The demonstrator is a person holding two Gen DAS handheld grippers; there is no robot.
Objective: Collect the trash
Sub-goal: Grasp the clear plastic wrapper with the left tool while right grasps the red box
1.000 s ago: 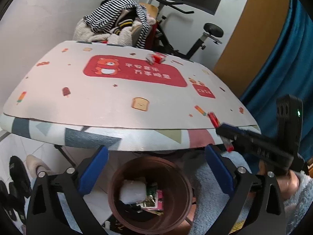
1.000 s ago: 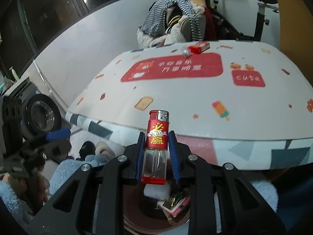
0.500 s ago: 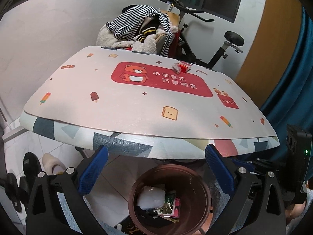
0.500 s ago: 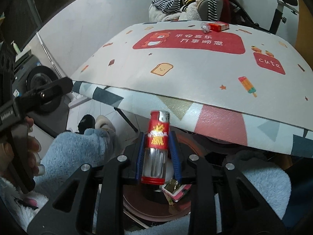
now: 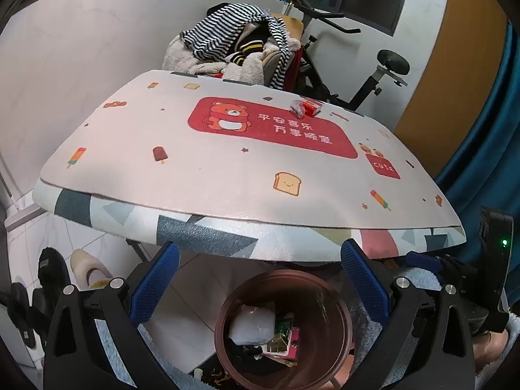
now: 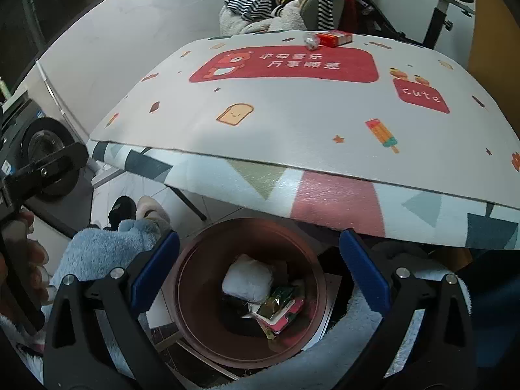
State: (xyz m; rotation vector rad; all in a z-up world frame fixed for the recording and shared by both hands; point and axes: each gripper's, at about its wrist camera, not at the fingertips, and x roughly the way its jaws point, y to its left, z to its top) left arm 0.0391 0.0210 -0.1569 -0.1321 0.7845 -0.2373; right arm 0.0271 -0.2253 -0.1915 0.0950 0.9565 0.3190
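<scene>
My right gripper (image 6: 258, 243) hangs over the brown bin (image 6: 198, 308) under the table's front edge; its jaws are opening wide and nothing is between them. The red lighter is no longer in sight. In the bin lie a white wad (image 6: 248, 278) and coloured wrappers (image 6: 279, 308). My left gripper (image 5: 260, 253) is open and empty above the same bin (image 5: 341, 325). On the far side of the table (image 5: 227, 169) sit a red box (image 5: 312, 107) and a crumpled clear piece (image 5: 297, 108).
A chair heaped with striped clothes (image 5: 234, 32) and an exercise bike (image 5: 386, 65) stand behind the table. A washing machine (image 6: 45, 149) is at the left, slippers (image 5: 87, 269) lie on the floor, and a blue curtain (image 5: 487, 130) hangs at the right.
The right gripper tilted down over the bin and opened; the red lighter it held has left its jaws. The left gripper's view shifted slightly, staying open.
</scene>
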